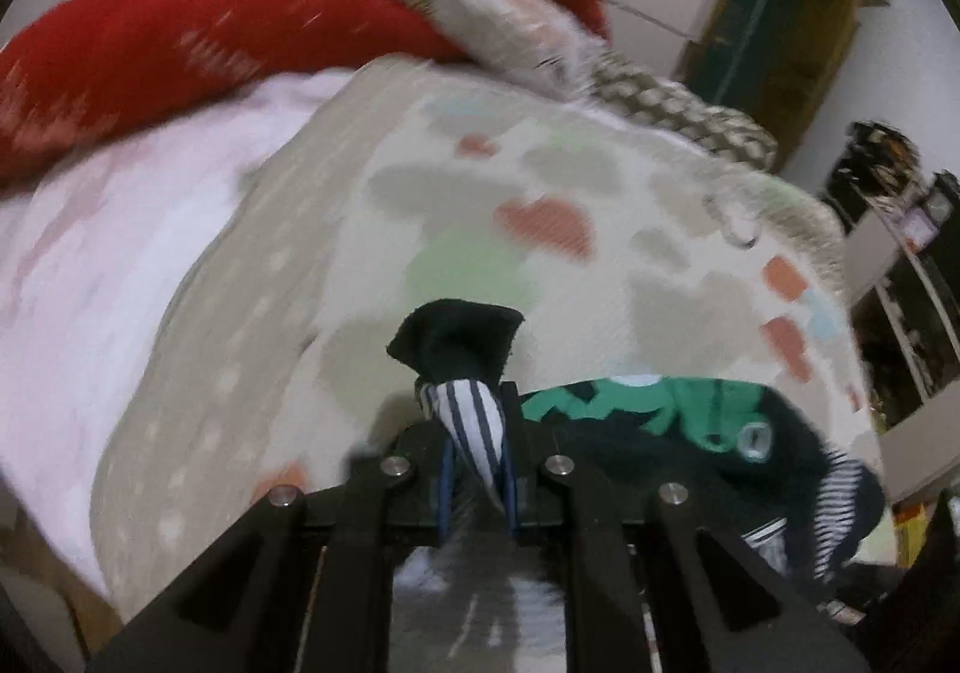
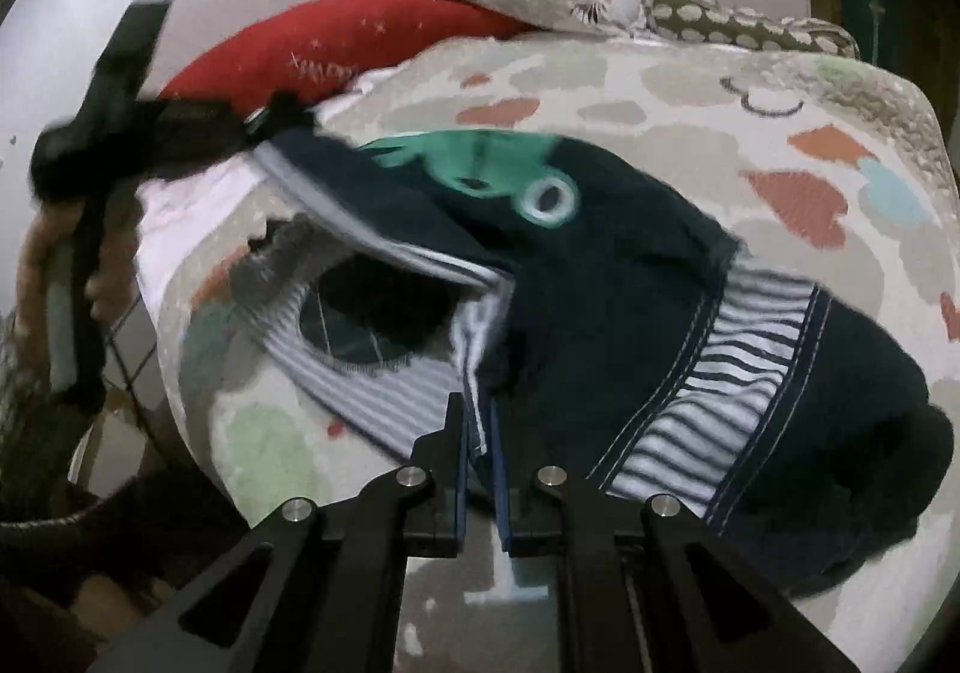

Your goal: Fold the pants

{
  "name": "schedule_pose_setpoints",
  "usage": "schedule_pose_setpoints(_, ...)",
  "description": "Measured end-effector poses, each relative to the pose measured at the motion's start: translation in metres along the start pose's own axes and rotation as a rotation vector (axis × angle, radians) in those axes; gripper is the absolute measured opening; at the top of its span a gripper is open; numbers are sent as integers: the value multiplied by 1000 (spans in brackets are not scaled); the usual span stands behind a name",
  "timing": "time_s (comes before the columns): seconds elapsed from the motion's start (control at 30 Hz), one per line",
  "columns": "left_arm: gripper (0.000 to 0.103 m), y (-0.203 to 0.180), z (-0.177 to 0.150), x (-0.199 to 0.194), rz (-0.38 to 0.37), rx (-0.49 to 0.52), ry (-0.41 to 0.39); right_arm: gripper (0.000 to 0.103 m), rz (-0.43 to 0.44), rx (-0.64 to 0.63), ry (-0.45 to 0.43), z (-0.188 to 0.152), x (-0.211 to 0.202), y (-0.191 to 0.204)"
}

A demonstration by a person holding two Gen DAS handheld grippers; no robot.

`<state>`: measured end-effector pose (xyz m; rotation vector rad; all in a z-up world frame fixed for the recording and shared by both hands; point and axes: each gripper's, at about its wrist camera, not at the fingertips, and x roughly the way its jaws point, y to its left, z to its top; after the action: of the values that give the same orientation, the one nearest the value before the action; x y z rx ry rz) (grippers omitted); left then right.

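I have both grippers clamped on the pants (image 2: 600,277): left gripper (image 1: 474,433) and right gripper (image 2: 478,427) pinch the striped waistband, lifting it above the bed's (image 2: 660,85) near edge; next, I judge, carry it across.

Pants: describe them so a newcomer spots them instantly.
Start at the bed with the heart-print blanket and red pillows at its head. The pants lie on the blanket, pinched by the left gripper and right gripper. Unlike the pale bedding, they are dark navy with striped trim and a green print.
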<state>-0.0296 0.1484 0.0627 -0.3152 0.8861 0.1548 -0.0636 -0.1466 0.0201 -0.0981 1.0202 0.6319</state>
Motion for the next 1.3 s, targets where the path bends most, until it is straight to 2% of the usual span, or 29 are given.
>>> schedule_pose_setpoints(0.07,15,17,-17,11,29,-23,40,8,-35,-6,20,-6,5,2)
schedule_pose_setpoints(0.13,21,31,-23,13,23,-55,60,9,-62,-3,28,-9,7,2)
schedule_pose_setpoints(0.23,31,39,-19,-5,-25,-59,26,12,-48,11,21,-8,-16,4)
schedule_pose_setpoints(0.27,42,39,-18,-15,-39,-40,-1,17,-35,10,4,-9,-28,6)
schedule_pose_setpoints(0.3,49,41,-17,-25,-37,-19,-34,31,-32,15,-38,-11,-52,4)
schedule_pose_setpoints(0.33,62,44,-20,-36,-26,1,-69,42,-49,24,-71,-13,-68,1)
schedule_pose_setpoints(0.37,67,47,-21,-46,-3,19,-110,65,-77,38,-103,-14,-83,-5)
schedule_pose_setpoints(0.4,67,51,-24,-55,21,28,-141,74,-125,61,-141,-17,-98,-13)
schedule_pose_setpoints(0.47,67,59,-27,-64,24,22,-155,74,-225,146,-188,-19,-119,-45)
schedule_pose_setpoints(0.53,67,66,-30,-66,3,-14,-152,74,-253,250,-201,-17,-122,-78)
schedule_pose_setpoints(0.6,67,69,-32,-64,-20,-40,-140,74,-230,318,-196,-10,-111,-102)
schedule_pose_setpoints(0.73,67,62,-37,-59,-28,-40,-122,74,-212,426,-108,-2,-60,-134)
schedule_pose_setpoints(0.77,67,58,-37,-60,-25,-32,-124,67,-187,451,-92,-3,-50,-138)
schedule_pose_setpoints(0.8,67,56,-38,-61,-21,-24,-127,32,-148,476,-83,-3,-44,-142)
schedule_pose_setpoints(0.83,67,52,-37,-63,-13,-13,-135,22,-95,503,-71,-3,-40,-145)
schedule_pose_setpoints(0.87,67,50,-37,-65,-8,-6,-143,21,-83,507,-72,0,-42,-147)
schedule_pose_setpoints(1.0,67,37,-29,-67,3,15,-172,18,-156,432,-136,23,-73,-144)
schedule_pose_setpoints(1.13,67,15,-17,-56,-31,31,-153,18,-282,427,-159,35,-90,-157)
schedule_pose_setpoints(1.2,67,0,-14,-48,-38,61,-146,22,-328,441,-135,33,-84,-167)
schedule_pose_setpoints(1.3,67,-23,-13,-29,-20,120,-120,25,-381,439,-47,26,-66,-175)
